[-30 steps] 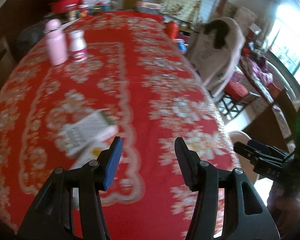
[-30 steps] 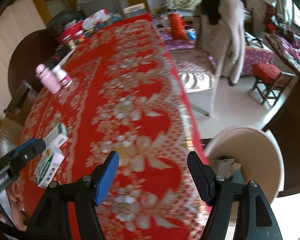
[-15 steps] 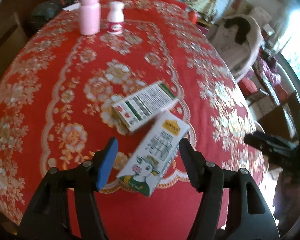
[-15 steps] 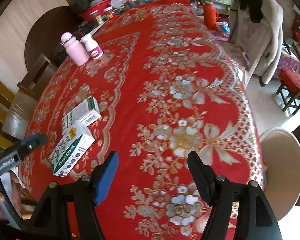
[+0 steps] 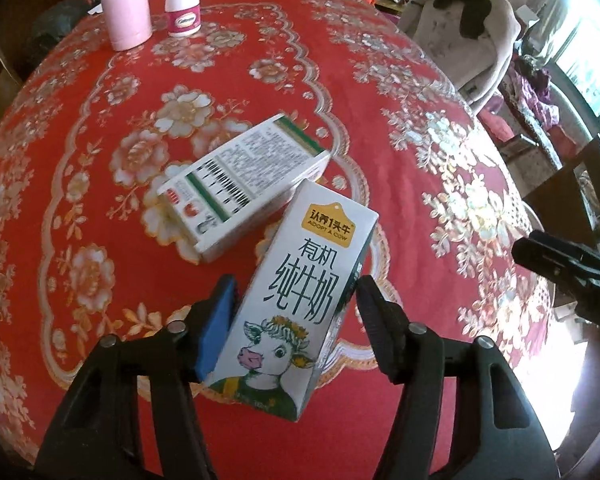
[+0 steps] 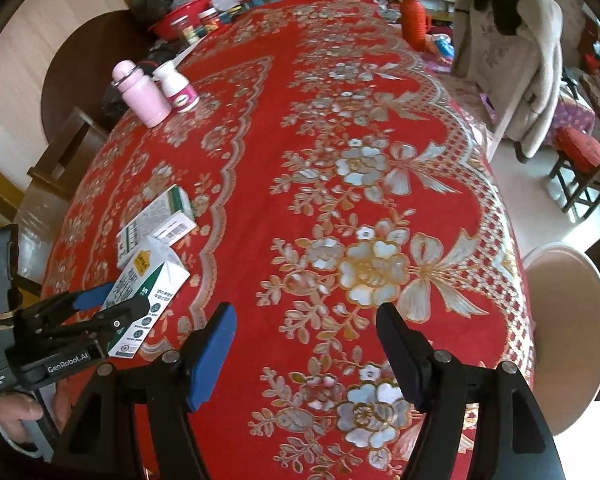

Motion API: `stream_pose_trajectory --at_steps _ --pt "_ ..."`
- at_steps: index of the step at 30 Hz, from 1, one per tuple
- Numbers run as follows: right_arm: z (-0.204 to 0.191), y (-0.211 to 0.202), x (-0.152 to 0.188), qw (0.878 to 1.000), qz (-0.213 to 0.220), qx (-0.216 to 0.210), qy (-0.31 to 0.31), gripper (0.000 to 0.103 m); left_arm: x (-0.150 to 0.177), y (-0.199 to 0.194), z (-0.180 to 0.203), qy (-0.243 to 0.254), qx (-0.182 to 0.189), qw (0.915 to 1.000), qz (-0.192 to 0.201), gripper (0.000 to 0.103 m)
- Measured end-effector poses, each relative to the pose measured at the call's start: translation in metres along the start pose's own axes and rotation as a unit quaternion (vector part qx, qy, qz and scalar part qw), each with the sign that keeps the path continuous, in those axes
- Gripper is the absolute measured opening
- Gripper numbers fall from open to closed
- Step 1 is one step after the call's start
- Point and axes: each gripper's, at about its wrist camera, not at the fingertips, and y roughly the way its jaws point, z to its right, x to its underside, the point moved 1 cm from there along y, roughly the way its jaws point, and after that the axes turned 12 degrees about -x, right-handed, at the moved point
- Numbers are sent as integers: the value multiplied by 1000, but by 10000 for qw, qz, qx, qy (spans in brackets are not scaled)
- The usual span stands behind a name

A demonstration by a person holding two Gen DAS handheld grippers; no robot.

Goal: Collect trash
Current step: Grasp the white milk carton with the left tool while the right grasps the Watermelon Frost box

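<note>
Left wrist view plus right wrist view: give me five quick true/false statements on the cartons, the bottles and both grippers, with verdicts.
1. The milk carton lies between the fingers of the left gripper. True.
2. The milk carton stands upright on the table. False: it lies flat on the red tablecloth.
3. A second carton lies just beyond the milk carton, barcode side up. True.
4. The right gripper holds the pink bottle. False: it is open over bare tablecloth, and the bottle stands far off beside the white bottle.
5. The beige bin stands on the table. False: it sits below the table's edge.
</note>
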Motion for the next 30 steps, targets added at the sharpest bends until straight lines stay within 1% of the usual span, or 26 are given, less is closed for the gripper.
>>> stream_pose_trajectory --at_steps 2,4,7,10,14,16,18,20,23,24,25,26,28,30 --pt "5 -2 0 10000 17 14 79 70 -1 -2 2 -6 99 10000 -3 55" --pt "8 -3 -1 9999 26 -10 135 70 -3 -13 -3 -131 253 9996 63 55" --pt "5 3 -3 9998 -44 -139 139 70 -10 -32 -19 -296 242 9989 289 55" --pt "-6 16 -6 9998 -145 -154 -9 70 -22 -43 -43 -435 -39 9979 486 55" --pt "-30 37 -12 9989 -298 -243 -282 70 -42 -40 -79 -719 -499 9938 684 55" --pt "-42 46 -16 9981 -351 -296 -415 70 -52 -26 -94 -764 -719 9925 624 55" --pt "-51 55 -20 9975 -409 -257 -525 70 -58 -10 -102 -744 -830 9925 499 55" --pt "-58 63 -22 9970 -461 -229 -581 70 -59 5 -102 -685 -749 9944 296 54" --pt "-63 71 -27 9968 -500 -152 -608 70 -54 12 -88 -393 -547 9976 168 54" --pt "-63 71 -29 9972 -474 -121 -567 70 -51 12 -84 -366 -441 9983 117 54" --pt "-61 72 -31 9976 -453 -97 -507 70 -45 12 -78 -353 -157 9993 9 54" --pt "-59 71 -32 9980 -440 -73 -449 70 -43 10 -74 -333 -20 9994 -31 54" --pt "-53 71 -37 9988 -398 -15 -287 70 -36 3 -67 -269 117 9996 22 54" --pt "-51 70 -41 9992 -363 -60 -147 70 -33 -3 -68 -342 203 9992 69 54"
